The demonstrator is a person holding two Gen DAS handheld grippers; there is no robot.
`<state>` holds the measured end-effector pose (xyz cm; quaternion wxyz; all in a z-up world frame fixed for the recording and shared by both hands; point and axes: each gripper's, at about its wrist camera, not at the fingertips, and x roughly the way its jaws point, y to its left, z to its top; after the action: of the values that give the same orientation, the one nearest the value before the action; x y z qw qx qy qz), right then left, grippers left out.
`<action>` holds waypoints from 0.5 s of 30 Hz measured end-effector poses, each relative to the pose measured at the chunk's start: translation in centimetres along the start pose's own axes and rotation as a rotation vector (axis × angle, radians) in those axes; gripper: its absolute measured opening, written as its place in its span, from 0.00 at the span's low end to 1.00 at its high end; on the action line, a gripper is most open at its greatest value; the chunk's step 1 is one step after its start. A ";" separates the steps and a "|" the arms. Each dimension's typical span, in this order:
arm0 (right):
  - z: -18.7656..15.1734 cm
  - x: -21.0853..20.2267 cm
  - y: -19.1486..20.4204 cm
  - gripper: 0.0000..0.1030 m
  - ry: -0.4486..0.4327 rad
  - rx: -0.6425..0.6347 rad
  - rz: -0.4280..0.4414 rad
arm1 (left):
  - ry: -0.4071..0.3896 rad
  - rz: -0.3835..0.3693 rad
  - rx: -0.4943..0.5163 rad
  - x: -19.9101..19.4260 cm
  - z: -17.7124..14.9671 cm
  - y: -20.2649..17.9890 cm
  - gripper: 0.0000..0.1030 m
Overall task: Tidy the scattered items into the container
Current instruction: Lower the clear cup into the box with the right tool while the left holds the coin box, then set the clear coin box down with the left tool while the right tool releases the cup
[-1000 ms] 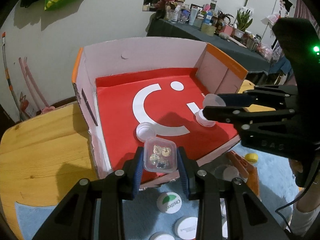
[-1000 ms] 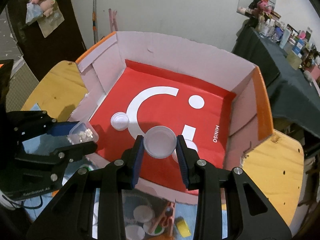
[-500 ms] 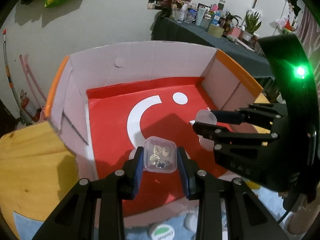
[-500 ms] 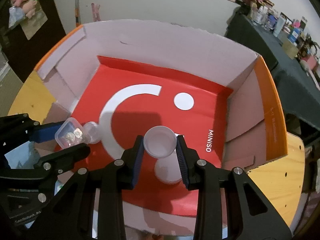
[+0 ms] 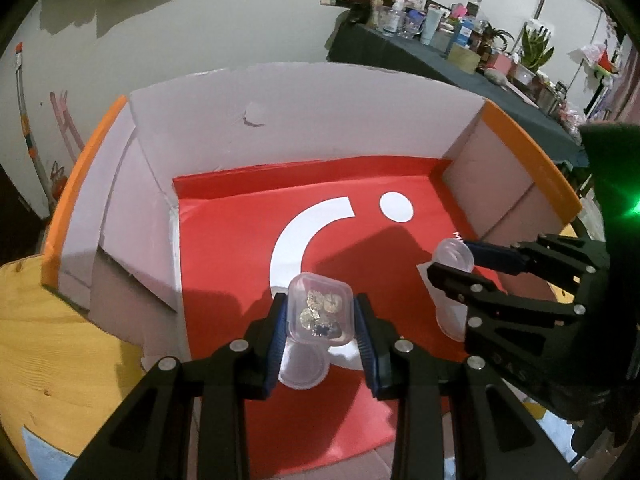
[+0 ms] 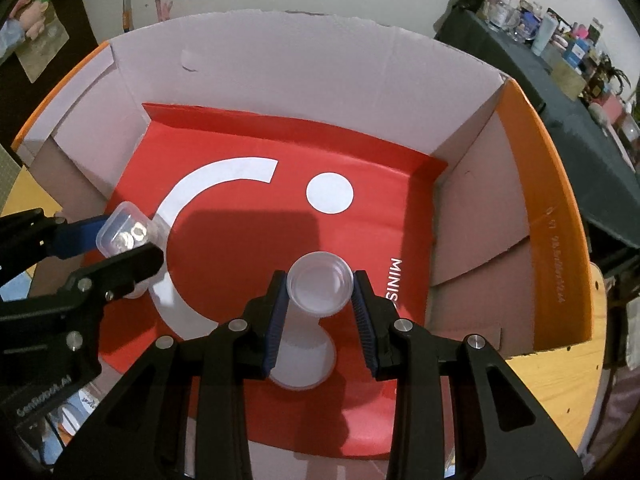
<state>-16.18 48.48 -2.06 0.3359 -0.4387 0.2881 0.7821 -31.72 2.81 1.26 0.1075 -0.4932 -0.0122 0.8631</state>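
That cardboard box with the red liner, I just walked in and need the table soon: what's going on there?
A person is tidying small items into the box with two handheld grippers. The left gripper grips a small clear case holding trinkets; the right gripper grips a round translucent cup. Both hang over the red liner, nothing released yet. Two pale round containers already lie on the liner.

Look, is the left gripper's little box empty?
No, the clear box clamped in the left gripper has small gold-coloured pieces showing inside it.
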 end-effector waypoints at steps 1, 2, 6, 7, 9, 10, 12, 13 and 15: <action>0.0 0.0 0.0 0.30 0.001 0.001 -0.001 | 0.001 0.003 -0.005 0.1 0.1 0.1 0.34; 0.0 0.1 0.0 0.30 0.003 0.000 -0.002 | 0.002 0.005 -0.008 0.3 0.1 0.1 0.34; 0.0 0.3 0.1 0.30 0.006 -0.003 -0.010 | 0.014 0.003 -0.024 0.7 0.4 0.4 0.34; 0.1 0.4 0.0 0.30 0.007 -0.002 -0.009 | 0.016 0.001 -0.031 0.8 0.6 0.5 0.34; 0.1 0.5 0.0 0.30 0.007 -0.001 -0.012 | 0.021 0.002 -0.034 1.1 0.7 0.6 0.34; 0.1 0.5 0.0 0.30 0.007 -0.002 -0.013 | 0.024 0.006 -0.032 1.2 0.7 0.7 0.34; 0.2 0.6 0.1 0.30 0.007 -0.002 -0.014 | 0.030 0.012 -0.036 1.5 0.6 0.8 0.34; 0.1 0.7 0.2 0.30 0.007 -0.002 -0.015 | 0.033 0.012 -0.038 1.6 0.6 0.8 0.34; 0.1 0.8 0.3 0.30 0.007 -0.002 -0.016 | 0.043 0.012 -0.041 2.0 0.5 1.0 0.34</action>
<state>-16.74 48.63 -2.64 0.3406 -0.4438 0.2850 0.7783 -33.34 2.25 -0.32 0.0923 -0.5138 -0.0246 0.8526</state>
